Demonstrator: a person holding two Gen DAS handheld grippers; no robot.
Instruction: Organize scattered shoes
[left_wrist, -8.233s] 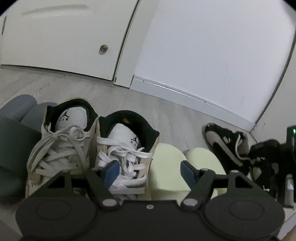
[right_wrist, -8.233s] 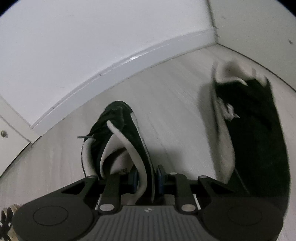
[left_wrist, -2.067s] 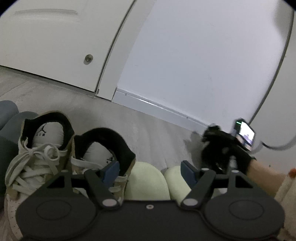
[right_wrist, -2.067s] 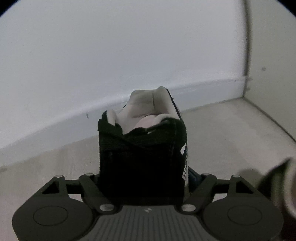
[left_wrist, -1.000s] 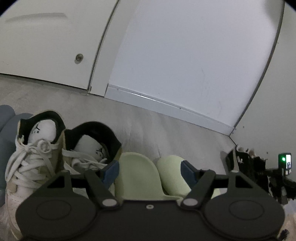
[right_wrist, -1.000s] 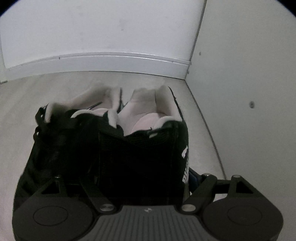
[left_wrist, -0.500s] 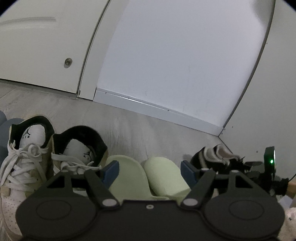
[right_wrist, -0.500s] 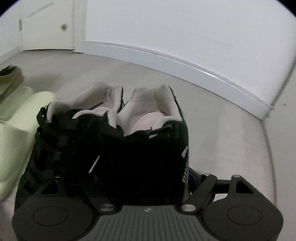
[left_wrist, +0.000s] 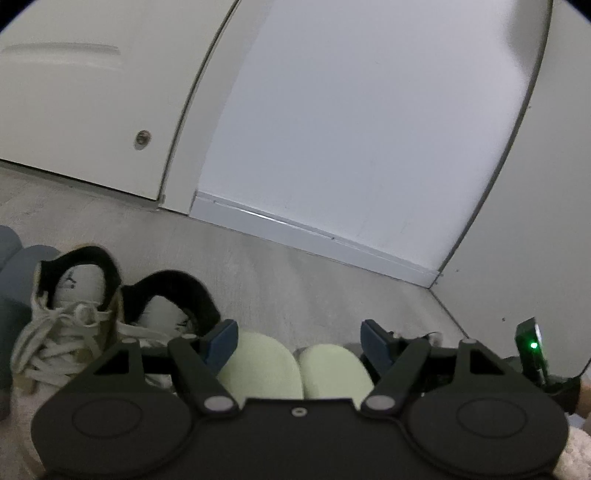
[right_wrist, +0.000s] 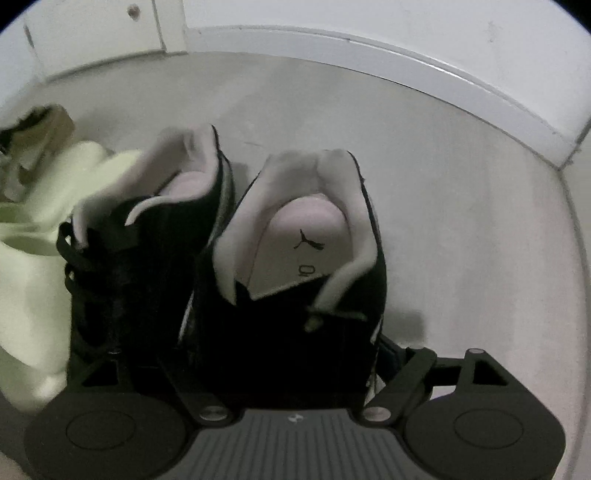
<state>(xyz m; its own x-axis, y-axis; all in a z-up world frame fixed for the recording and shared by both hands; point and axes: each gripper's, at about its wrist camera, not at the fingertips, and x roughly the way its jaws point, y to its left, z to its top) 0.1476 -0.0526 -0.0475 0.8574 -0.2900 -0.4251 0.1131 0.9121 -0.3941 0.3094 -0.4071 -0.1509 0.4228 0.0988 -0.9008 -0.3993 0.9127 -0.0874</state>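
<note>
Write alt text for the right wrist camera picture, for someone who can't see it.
Two black sneakers with pale lining stand side by side on a grey floor, the right claw around the toe of one. Pale green slippers sit to their left, with a white baseboard behind.

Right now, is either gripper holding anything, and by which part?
The right gripper straddles the right-hand black sneaker across its front end; a firm clamp cannot be told. The left gripper is open, holding nothing.

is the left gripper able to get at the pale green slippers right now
Probably yes. The left gripper is open and empty, and the pale green slippers lie directly beyond its fingertips with nothing across them. The laced sneakers sit off to the side.
</note>
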